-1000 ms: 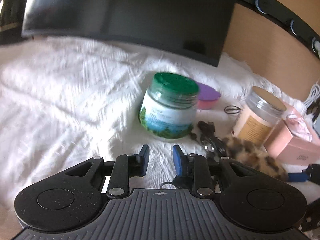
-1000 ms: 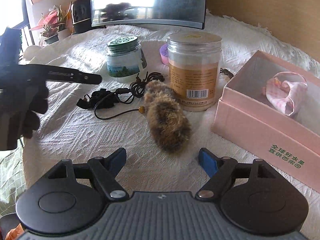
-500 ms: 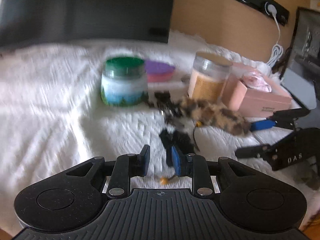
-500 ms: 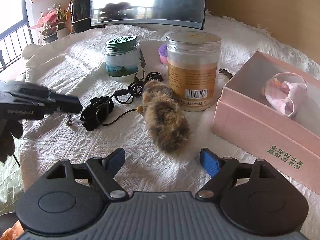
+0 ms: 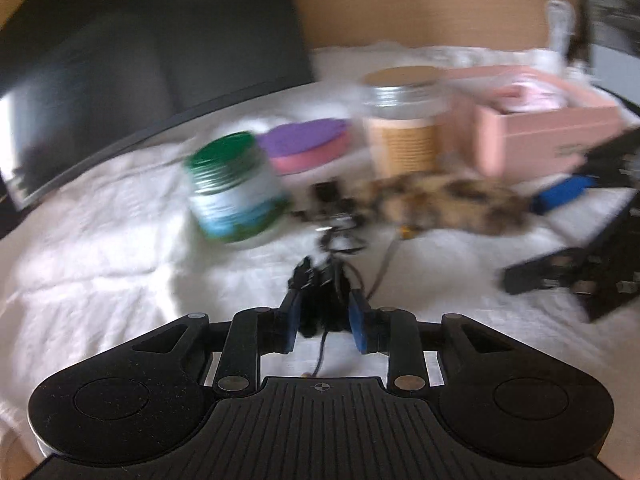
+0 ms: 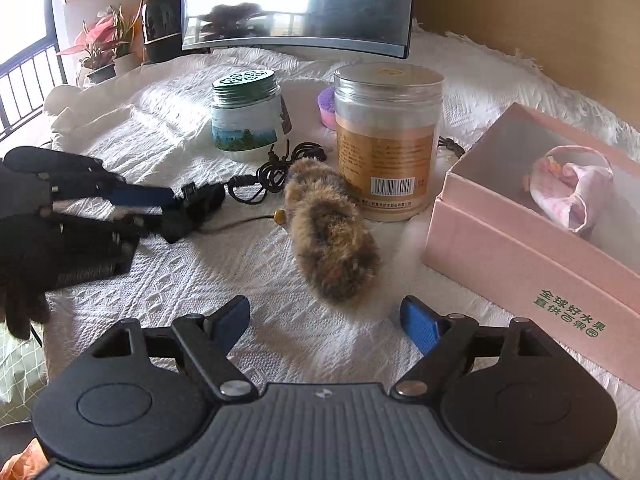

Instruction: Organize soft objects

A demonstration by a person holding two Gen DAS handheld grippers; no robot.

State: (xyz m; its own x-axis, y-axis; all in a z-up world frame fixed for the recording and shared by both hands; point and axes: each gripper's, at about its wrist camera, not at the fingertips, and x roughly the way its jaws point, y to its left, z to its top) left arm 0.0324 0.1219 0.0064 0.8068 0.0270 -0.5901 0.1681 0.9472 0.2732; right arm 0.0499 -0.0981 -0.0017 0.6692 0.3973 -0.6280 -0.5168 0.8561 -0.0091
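Observation:
A brown spotted furry scrunchie (image 6: 332, 236) lies on the white cloth beside a tall clear jar (image 6: 386, 136); it also shows in the blurred left wrist view (image 5: 444, 202). A black soft item with a thin cord (image 6: 198, 208) sits between the fingers of my left gripper (image 5: 324, 314), whose jaws are close around it. My right gripper (image 6: 324, 320) is open and empty just in front of the scrunchie. An open pink box (image 6: 532, 236) at the right holds a pink cloth item (image 6: 572, 192).
A green-lidded jar (image 6: 248, 114) and a purple-lidded pink dish (image 5: 308, 150) stand behind the cord tangle (image 6: 280, 170). A dark monitor (image 6: 296, 4) stands at the back, plants (image 6: 102, 46) at the far left. White cloth (image 6: 160, 128) covers the table.
My left gripper has swung right and come down over the black item, and its jaws now sit around it. My right gripper has stayed almost still and open.

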